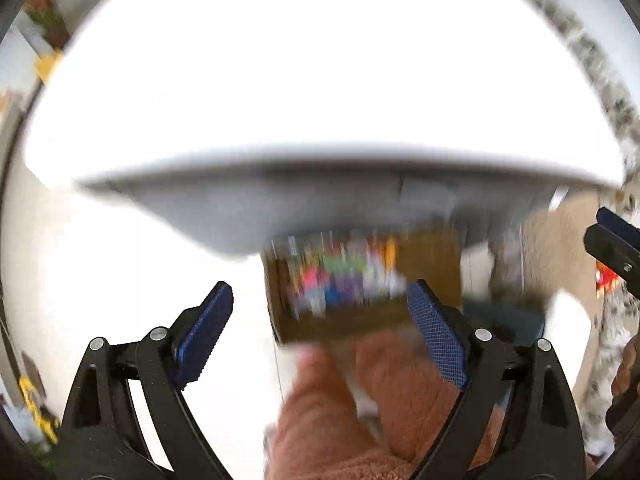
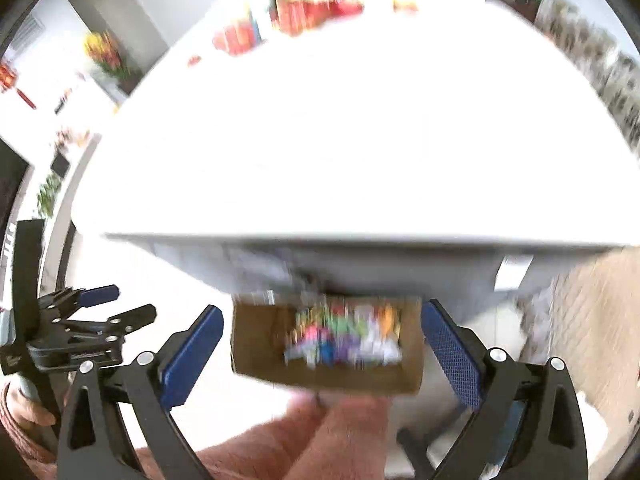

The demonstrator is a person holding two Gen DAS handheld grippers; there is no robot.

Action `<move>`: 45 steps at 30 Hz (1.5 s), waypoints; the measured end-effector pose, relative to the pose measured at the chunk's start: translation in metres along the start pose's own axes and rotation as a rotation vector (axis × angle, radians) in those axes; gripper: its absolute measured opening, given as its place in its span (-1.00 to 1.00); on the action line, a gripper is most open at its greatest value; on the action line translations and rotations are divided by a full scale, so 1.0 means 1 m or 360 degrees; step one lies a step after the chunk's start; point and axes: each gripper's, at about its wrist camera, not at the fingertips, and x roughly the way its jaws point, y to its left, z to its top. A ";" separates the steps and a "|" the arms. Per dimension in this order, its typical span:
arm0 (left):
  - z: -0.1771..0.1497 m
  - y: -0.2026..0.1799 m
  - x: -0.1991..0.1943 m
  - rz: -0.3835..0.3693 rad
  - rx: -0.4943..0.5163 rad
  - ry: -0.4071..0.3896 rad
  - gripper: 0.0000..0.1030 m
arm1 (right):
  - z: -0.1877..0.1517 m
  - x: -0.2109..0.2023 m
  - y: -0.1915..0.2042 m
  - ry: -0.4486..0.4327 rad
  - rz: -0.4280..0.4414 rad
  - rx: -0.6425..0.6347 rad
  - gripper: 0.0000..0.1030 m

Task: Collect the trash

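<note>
Below, blurred cardboard box (image 2: 326, 342), crumpled colourful wrappers (image 2: 344, 338)

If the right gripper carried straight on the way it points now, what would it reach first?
Probably the cardboard box of colourful trash on the floor below the white table. It sits between the open right gripper fingers in view, though blur and unclear depth make this uncertain.

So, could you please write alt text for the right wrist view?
Blurred fisheye view: the right gripper, jaws open and empty, above a brown cardboard box of colourful litter on the floor. A white table fills the upper frame.
</note>
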 end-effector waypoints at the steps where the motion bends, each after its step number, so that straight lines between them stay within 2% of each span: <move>1: 0.010 0.001 -0.020 0.0014 -0.0004 -0.0095 0.69 | 0.010 -0.013 0.003 -0.0064 -0.0002 -0.0013 0.89; 2: 0.023 0.002 -0.047 0.0044 -0.0019 -0.0223 0.69 | 0.023 -0.031 0.009 -0.0152 -0.0010 -0.0034 0.89; 5: 0.053 0.002 -0.100 0.0103 -0.0055 -0.0461 0.69 | 0.056 -0.077 0.023 -0.0373 -0.0041 -0.0070 0.89; 6: 0.065 0.001 -0.124 0.0130 -0.0065 -0.0576 0.69 | 0.069 -0.096 0.028 -0.0460 -0.0053 -0.0081 0.89; 10: 0.092 -0.008 -0.181 0.0179 -0.0067 -0.0807 0.69 | 0.100 -0.150 0.042 -0.0694 -0.0084 -0.0115 0.89; 14: 0.106 -0.021 -0.215 0.0173 -0.0059 -0.0930 0.69 | 0.121 -0.189 0.044 -0.0823 -0.0080 -0.0105 0.89; 21: 0.119 -0.042 -0.234 0.0173 -0.0031 -0.0999 0.69 | 0.128 -0.213 0.038 -0.0877 -0.0144 -0.0062 0.89; 28: 0.120 -0.047 -0.238 0.0186 -0.0055 -0.0999 0.69 | 0.127 -0.205 0.026 -0.0811 -0.0176 -0.0019 0.89; 45: 0.125 -0.059 -0.236 0.0228 -0.0041 -0.1009 0.69 | 0.129 -0.199 0.020 -0.0807 -0.0168 -0.0023 0.89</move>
